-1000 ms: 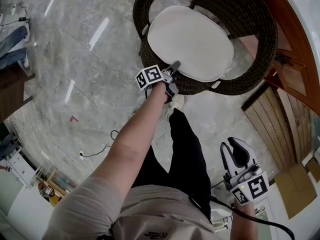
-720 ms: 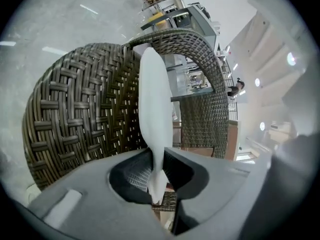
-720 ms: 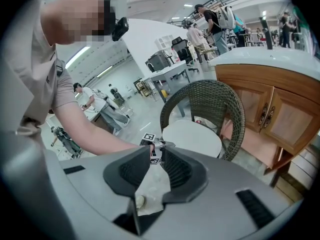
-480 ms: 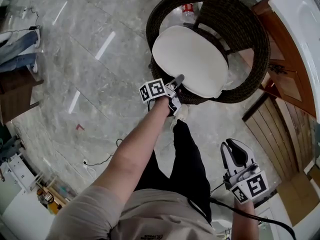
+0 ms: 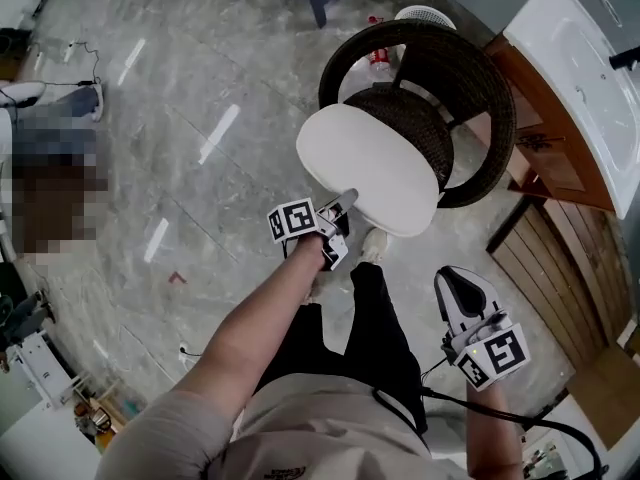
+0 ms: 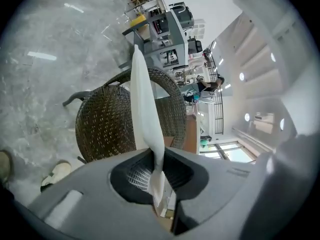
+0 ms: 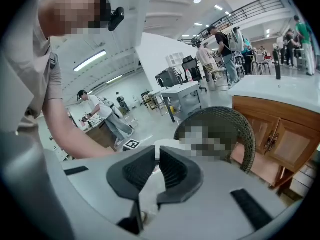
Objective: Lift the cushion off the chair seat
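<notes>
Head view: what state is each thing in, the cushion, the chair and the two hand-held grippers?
Cushion: raised and tilted, pinched at its near edge.
Wicker chair: upright, most of its seat uncovered.
Left gripper: fingers have just been closing, now clamped on the cushion's edge.
Right gripper: fingers have just been closing, now nearly together, nothing held, well away from the chair.
</notes>
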`<action>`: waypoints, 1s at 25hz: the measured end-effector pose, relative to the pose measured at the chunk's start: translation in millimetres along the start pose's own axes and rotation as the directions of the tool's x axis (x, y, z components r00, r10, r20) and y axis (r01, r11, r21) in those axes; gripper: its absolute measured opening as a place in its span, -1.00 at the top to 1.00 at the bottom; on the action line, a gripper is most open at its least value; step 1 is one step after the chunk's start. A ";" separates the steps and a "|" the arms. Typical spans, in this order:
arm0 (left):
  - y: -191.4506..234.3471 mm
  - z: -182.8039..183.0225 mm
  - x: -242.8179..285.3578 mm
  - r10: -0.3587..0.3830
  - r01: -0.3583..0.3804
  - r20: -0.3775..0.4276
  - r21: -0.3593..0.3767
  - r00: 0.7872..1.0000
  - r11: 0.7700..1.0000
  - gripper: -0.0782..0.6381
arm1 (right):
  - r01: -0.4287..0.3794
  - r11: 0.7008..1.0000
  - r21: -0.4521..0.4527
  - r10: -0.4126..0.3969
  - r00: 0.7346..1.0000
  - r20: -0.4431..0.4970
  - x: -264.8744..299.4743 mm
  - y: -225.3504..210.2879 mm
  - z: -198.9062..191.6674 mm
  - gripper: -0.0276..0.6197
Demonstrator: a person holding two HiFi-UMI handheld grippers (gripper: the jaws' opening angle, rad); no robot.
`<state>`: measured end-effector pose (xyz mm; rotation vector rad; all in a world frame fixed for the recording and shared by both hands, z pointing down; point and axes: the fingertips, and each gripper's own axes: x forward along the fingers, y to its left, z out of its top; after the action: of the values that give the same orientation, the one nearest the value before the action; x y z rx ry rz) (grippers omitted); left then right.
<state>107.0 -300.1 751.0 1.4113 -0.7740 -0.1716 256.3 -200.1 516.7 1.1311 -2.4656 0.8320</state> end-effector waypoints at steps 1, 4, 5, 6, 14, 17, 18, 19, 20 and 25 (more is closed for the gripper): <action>-10.7 -3.0 -15.2 -0.014 0.014 -0.006 0.005 1.000 1.000 0.64 | 0.003 1.000 -0.011 -0.003 1.000 0.012 -1.8 9.2 4.4 0.80; -41.5 -12.3 -63.2 -0.045 0.046 -0.021 0.025 0.999 0.999 0.64 | 0.019 0.999 -0.038 -0.017 0.999 0.049 -8.9 35.1 17.1 0.81; -50.8 -15.3 -80.0 -0.052 0.053 -0.020 0.030 0.998 0.998 0.64 | 0.023 0.999 -0.047 -0.020 0.998 0.060 -12.2 44.2 21.3 0.81; -59.8 -17.8 -97.1 -0.058 0.059 -0.016 0.033 0.998 0.998 0.64 | 0.027 0.998 -0.060 -0.022 0.997 0.071 -15.8 53.5 25.9 0.81; -132.4 -34.0 -224.0 -0.130 0.129 0.009 0.066 0.991 0.989 0.64 | 0.091 0.982 -0.164 -0.062 0.983 0.174 -46.9 125.3 65.1 0.83; -156.6 -35.0 -269.4 -0.177 0.174 0.027 0.083 0.984 0.981 0.64 | 0.113 0.977 -0.180 -0.074 0.974 0.212 -57.8 153.1 74.1 0.84; -165.5 -35.4 -284.1 -0.198 0.195 0.035 0.080 0.980 0.978 0.64 | 0.120 0.976 -0.183 -0.077 0.971 0.225 -61.5 162.5 76.5 0.84; -174.0 -36.5 -298.1 -0.219 0.215 0.044 0.069 0.975 0.974 0.64 | 0.128 0.975 -0.184 -0.082 0.968 0.236 -65.2 171.3 78.3 0.84; -180.6 -37.8 -311.6 -0.233 0.230 0.053 0.060 0.971 0.971 0.64 | 0.136 0.974 -0.183 -0.089 0.965 0.245 -69.2 179.7 79.2 0.85; -191.3 -38.0 -372.0 -0.237 0.232 0.090 0.066 0.967 0.971 0.64 | 0.162 0.967 -0.194 -0.100 0.951 0.294 -85.3 223.8 81.2 0.86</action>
<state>-86.4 -103.8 434.0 1.5542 -0.6934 -0.4079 137.4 -83.2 326.5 1.3955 -2.5886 0.3717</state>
